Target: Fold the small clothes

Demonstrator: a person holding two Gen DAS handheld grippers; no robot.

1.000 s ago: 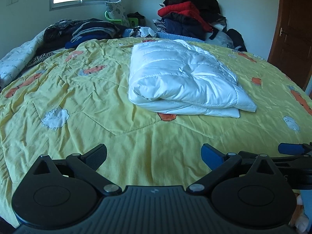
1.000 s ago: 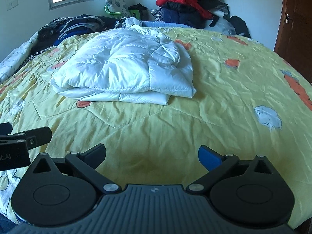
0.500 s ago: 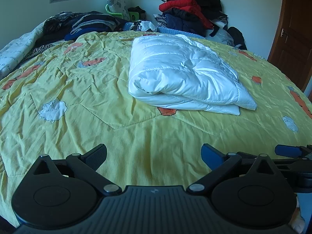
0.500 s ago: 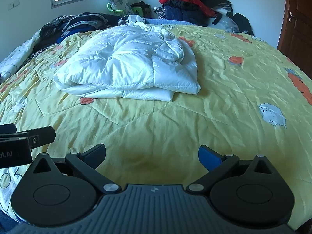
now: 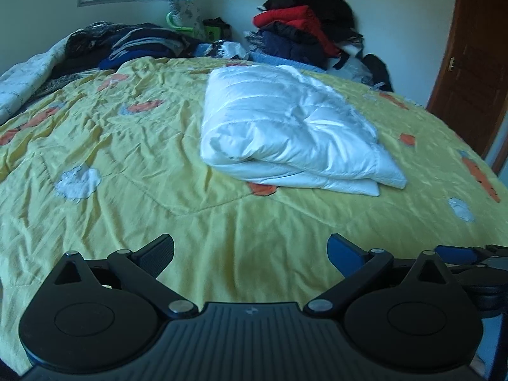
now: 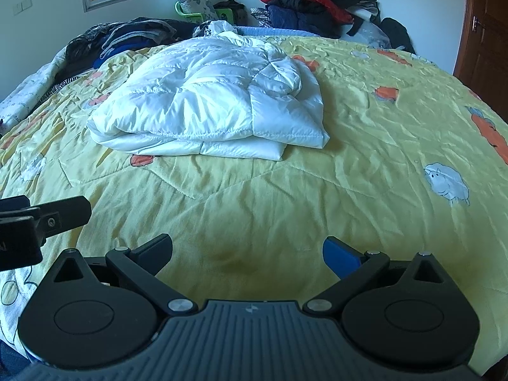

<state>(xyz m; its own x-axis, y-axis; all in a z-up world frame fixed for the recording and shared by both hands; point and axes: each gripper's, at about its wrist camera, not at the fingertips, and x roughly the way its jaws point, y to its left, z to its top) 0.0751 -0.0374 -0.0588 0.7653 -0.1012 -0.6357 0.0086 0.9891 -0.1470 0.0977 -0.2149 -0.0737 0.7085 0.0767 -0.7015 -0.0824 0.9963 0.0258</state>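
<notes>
- The white padded jacket (image 5: 285, 127) is being seen folded on the yellow bedspread (image 5: 127, 190), at about 12 o'clock from both cameras and well apart from them.
- The left gripper (image 5: 250, 249) and the right gripper (image 6: 247, 249) are being held with fingers spread wide, gripping nothing.
- The bundle is being judged puffy and slick: the top layer could be sliding off at 5 o'clock if nudged or pinched through only one layer.

item: white quilted puffer jacket (image 5: 285, 127) (image 6: 216, 101); glossy, padded
state: folded into a thick, layered bundle; edges stacked unevenly
place: lying flat on the yellow patterned bedspread (image 5: 127, 158), mid-bed
</notes>
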